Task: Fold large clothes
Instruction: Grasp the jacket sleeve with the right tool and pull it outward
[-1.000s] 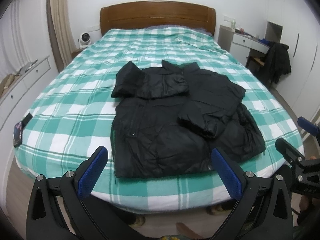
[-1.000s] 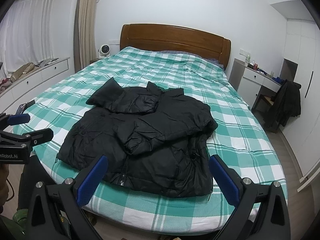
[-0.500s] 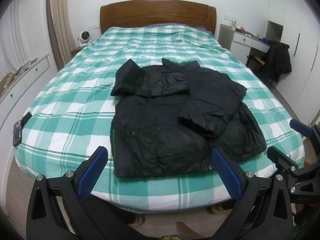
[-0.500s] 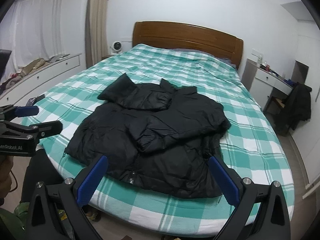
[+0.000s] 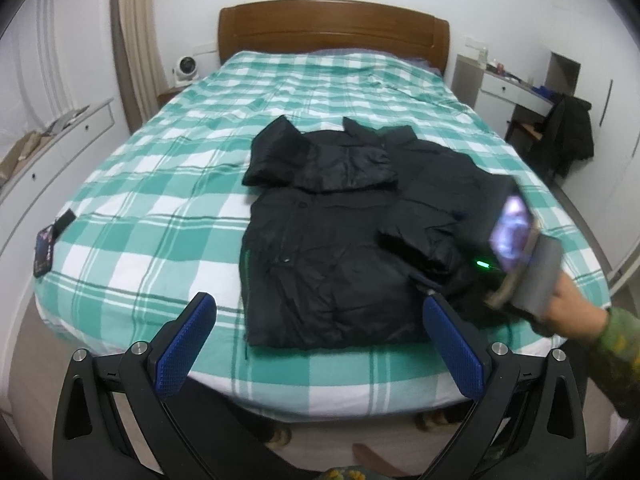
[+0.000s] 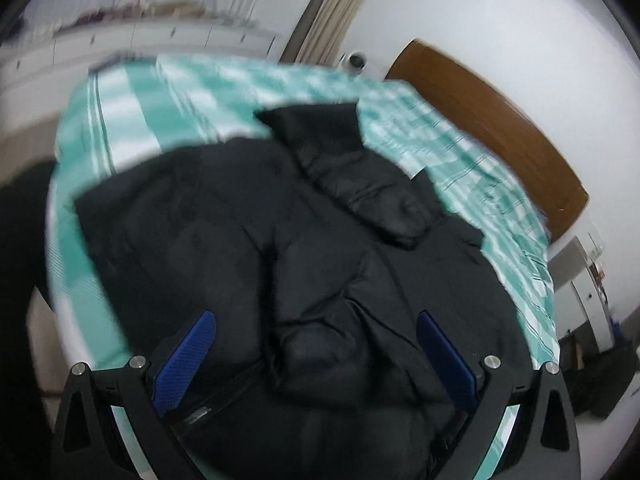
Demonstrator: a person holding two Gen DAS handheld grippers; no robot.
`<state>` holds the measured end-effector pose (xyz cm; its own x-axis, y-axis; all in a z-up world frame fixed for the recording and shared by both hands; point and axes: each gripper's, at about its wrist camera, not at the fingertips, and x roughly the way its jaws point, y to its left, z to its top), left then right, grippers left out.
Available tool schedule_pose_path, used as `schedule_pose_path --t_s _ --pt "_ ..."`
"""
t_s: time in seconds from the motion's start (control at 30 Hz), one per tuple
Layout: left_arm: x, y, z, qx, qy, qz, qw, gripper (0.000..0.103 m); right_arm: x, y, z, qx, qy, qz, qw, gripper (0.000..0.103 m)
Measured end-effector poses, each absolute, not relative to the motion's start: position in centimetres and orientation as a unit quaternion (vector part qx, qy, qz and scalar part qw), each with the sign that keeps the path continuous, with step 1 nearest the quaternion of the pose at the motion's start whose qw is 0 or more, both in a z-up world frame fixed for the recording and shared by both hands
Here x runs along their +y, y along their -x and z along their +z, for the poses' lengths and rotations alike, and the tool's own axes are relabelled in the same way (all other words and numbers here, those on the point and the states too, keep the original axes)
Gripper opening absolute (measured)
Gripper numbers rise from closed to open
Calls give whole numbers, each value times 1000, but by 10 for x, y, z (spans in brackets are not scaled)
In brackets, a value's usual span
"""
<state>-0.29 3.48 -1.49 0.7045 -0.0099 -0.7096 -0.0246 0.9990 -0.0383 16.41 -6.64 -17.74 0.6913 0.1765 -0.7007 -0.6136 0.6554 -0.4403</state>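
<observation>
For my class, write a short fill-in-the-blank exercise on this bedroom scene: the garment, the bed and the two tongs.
1. The jacket lying on the bed is ____ in colour.
2. The bed cover has a green and white ____ pattern.
3. The pads on the left tongs are ____ in colour.
4. The right tongs are open and hold ____.

Missing words: black; checked; blue; nothing
</observation>
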Motion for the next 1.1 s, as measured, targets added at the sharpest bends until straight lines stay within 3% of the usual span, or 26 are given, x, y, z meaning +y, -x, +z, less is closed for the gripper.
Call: schedule_pose_path --t_s 0.03,0.07,0.1,0.13,0.2,0.5,0.63,0.83,1.03,1.1 --pt "37 3 -16 386 24 6 922 103 -68 -173 -186 335 343 232 846 91" --pt "38 3 -17 388 24 8 921 103 -71 -180 -190 352 332 236 843 69" --pt "40 3 -18 389 24 10 921 103 -76 -182 -189 360 316 234 846 55" --pt "41 2 -19 390 24 13 920 103 -82 -181 -182 362 295 231 853 26" --pt "43 0 -21 393 27 14 919 103 -96 -173 -162 357 256 228 869 18" --pt "31 -6 -22 397 16 -2 918 103 -267 -157 4 236 32 114 965 15" --pt "29 -8 -22 398 14 -4 917 103 -378 -155 33 211 -27 1 977 15" --pt "25 -11 -23 403 10 -6 915 103 -506 -170 -1 249 -64 -159 953 15" --pt "22 -14 -25 408 -1 1 913 103 -614 -165 -80 322 -160 -263 895 16" --pt "22 -18 -27 411 -6 4 912 103 -624 -153 -100 339 -170 -295 877 36"
